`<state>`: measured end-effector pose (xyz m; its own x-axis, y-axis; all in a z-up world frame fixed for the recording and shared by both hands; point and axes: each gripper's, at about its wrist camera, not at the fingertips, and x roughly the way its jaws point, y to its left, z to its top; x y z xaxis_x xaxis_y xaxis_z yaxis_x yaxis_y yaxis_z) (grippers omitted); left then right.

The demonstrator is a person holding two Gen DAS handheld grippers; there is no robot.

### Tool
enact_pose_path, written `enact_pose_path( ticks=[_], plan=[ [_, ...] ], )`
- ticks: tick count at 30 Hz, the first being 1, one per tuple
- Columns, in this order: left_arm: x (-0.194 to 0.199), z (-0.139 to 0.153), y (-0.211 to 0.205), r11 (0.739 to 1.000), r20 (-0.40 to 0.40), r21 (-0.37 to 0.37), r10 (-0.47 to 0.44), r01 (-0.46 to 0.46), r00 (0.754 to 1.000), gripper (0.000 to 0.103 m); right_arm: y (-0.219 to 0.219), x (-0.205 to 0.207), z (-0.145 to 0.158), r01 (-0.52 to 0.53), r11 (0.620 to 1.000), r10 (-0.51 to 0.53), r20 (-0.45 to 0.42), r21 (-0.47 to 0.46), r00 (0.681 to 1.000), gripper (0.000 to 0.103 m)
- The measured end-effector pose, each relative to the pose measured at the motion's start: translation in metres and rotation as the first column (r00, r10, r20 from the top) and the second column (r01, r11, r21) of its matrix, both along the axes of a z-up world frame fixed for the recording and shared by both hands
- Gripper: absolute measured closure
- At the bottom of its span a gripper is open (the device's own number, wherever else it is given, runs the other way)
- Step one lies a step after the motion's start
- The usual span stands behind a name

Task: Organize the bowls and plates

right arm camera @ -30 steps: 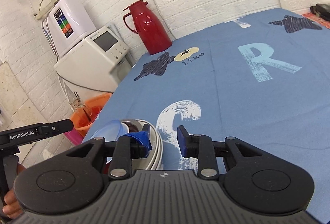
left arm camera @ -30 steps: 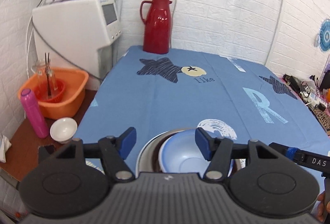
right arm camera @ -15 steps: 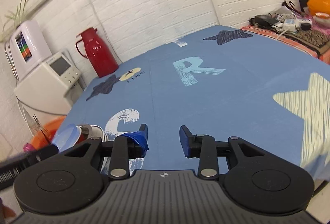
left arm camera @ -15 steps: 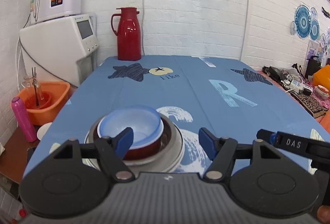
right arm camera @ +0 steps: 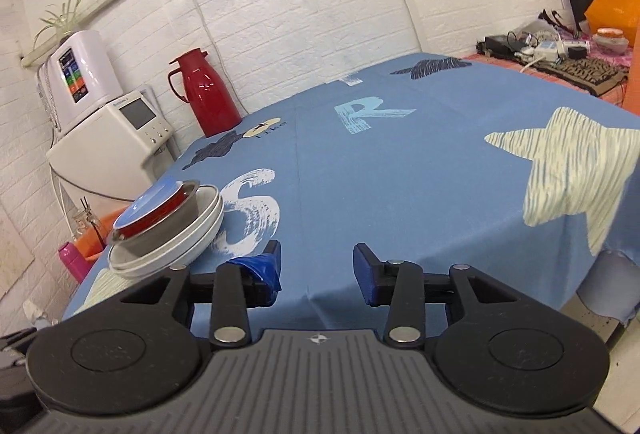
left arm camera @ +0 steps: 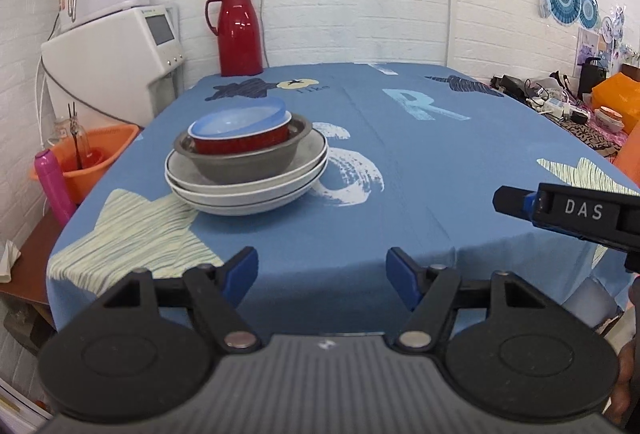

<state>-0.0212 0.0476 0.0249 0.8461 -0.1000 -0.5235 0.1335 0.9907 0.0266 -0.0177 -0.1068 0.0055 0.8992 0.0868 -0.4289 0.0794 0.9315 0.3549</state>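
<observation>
One stack stands near the table's left front corner: white plates point(left arm camera: 256, 190) at the bottom, a grey metal bowl point(left arm camera: 244, 162) on them, a red bowl point(left arm camera: 240, 142) inside that, and a light blue bowl point(left arm camera: 240, 120) on top. The same stack point(right arm camera: 168, 230) shows at the left of the right wrist view. My left gripper point(left arm camera: 322, 272) hangs open and empty in front of the table's near edge, well back from the stack. My right gripper point(right arm camera: 316, 268) is open too, holding nothing, to the right of the stack. Its body point(left arm camera: 568, 214) shows in the left wrist view.
The blue tablecloth point(left arm camera: 400, 162) carries a red thermos point(left arm camera: 238, 30) at the far left. Left of the table stand a white appliance point(left arm camera: 112, 70), an orange basin point(left arm camera: 96, 154) and a pink bottle point(left arm camera: 52, 186). Clutter and cables point(right arm camera: 560, 54) lie on a side surface at the right.
Both grippers have pulled back and away from the stack, from right over it to beyond the table's front edge. The stack stays in place. Both stay open.
</observation>
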Motion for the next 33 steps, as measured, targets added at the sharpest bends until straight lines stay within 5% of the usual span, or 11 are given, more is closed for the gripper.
enact_pose_path(
  ticks=[9, 19, 33],
  plan=[
    [-0.020, -0.005, 0.000, 1.000, 0.018, 0.001, 0.008, -0.008, 1.000, 0.034, -0.012, -0.036, -0.013, 0.057, 0.996, -0.060, 0.040, 0.065, 0.997, 0.076],
    [-0.022, -0.004, -0.005, 0.997, 0.048, 0.044, 0.058, -0.060, 0.997, 0.032, 0.005, -0.032, -0.020, 0.007, 0.999, -0.006, 0.002, -0.032, 1.000, 0.074],
    [-0.021, -0.002, 0.002, 0.992, 0.052, 0.049, 0.111, -0.113, 0.993, 0.029, 0.013, -0.034, -0.020, -0.015, 0.999, 0.015, 0.004, -0.048, 1.000, 0.072]
  ],
)
